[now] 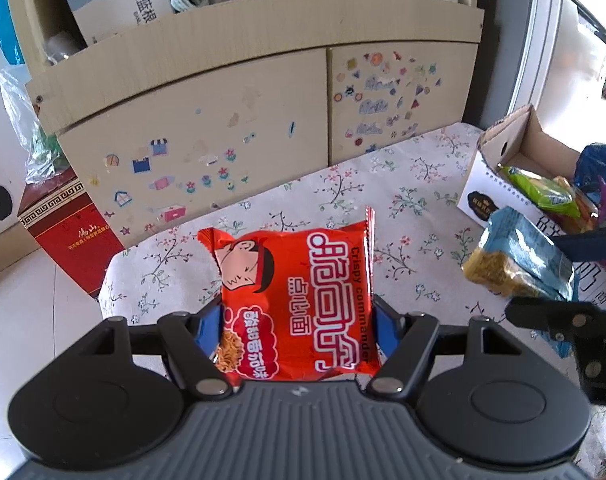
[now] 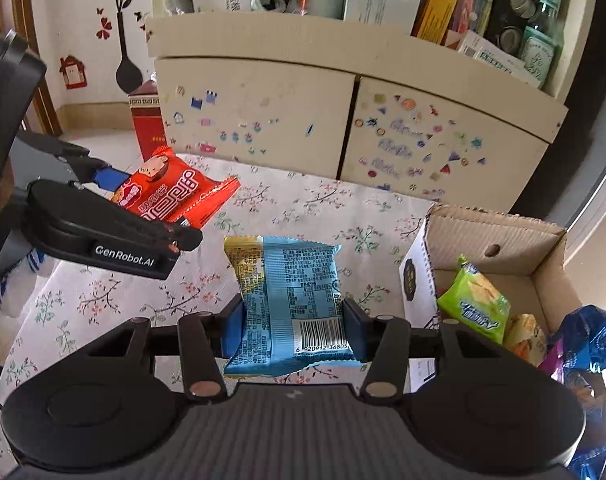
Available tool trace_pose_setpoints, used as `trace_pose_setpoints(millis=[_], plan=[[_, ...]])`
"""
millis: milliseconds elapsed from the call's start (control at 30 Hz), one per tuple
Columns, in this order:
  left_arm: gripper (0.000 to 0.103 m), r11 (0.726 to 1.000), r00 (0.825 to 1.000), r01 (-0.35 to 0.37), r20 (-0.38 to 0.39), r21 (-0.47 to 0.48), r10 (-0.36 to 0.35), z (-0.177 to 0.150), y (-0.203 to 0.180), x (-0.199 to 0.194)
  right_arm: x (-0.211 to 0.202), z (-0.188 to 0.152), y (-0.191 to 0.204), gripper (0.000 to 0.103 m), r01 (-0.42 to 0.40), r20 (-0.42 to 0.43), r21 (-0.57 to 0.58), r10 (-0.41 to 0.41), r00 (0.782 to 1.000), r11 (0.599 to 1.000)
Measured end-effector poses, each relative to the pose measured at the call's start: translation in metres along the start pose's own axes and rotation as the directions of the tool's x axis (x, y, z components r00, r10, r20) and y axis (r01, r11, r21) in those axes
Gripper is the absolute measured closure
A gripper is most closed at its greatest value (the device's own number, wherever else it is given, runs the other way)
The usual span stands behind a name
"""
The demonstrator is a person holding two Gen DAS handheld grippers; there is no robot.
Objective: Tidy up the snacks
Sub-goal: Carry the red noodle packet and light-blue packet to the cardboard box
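Pinched in my right gripper (image 2: 291,326), the blue snack packet (image 2: 289,300) hangs above the table; my left gripper (image 1: 299,320) clamps the red noodle packet (image 1: 295,300). Both should go gently into the cardboard box (image 2: 503,236) at right.

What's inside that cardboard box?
The box holds a green packet and an orange one beside it. A blue wrapper in front hides the rest.
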State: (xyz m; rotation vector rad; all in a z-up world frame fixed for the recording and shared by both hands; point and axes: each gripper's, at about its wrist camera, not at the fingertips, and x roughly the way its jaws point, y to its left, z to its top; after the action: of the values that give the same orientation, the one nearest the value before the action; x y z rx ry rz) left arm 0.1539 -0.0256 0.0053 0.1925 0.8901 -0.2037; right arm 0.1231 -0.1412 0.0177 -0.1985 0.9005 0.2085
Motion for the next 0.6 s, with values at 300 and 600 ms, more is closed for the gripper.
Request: trace_pose_setpoints(millis=[300,600], plan=[[0.031,0.999,0.999,-0.024,0.03,-0.023,0.025,0.008,-0.002,-0.006,-0.021,0.006,-0.005,0.046,0.015,0.072,0.016,-0.016,0.997,1.0],[0.031,0.998,0.996,0.007,0.084,-0.055,-0.002,0.024,-0.023,-0.021,-0.044,0.002,-0.026,0.046,0.048,0.12,0.062,-0.056,0.991,0.997]])
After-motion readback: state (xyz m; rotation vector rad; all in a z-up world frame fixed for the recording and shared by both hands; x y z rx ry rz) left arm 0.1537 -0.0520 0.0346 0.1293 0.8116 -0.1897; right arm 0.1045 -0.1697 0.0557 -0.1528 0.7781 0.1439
